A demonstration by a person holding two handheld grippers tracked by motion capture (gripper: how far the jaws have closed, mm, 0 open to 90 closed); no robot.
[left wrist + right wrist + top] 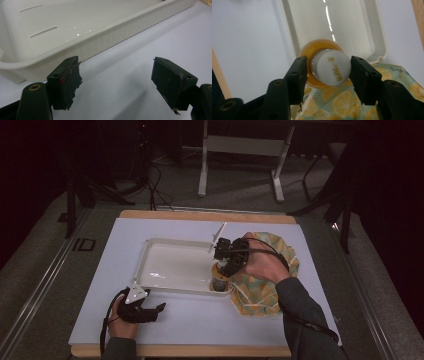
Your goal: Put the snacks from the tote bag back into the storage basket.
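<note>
Black pads of the right claw [325, 72] sit on either side of a small amber bottle with a white screw cap [329, 67], spread a touch wider than the cap, so it looks to me like they're not squeezing it. That bottle stands upright in the near right corner of the shallow white plastic tray [150, 251], right against the rim, and you can see it under the hand in the high view too [219, 279].

What could go wrong: the bottle is tall for its base and tucked into the corner, so if a pad clips the cap on the way up, it could tip over in the tray or onto the lemon-print cloth bag [260, 292] lying just beside that corner.

Left claw [116, 83] is spread wide with nothing in it, resting low on the counter just in front of the tray's near left corner.

Everything sits on a pale white sheet [200, 320] over a wooden counter [210, 216]. Room behind is dim, grey floor, with a white metal frame [240, 150] and some cables.
</note>
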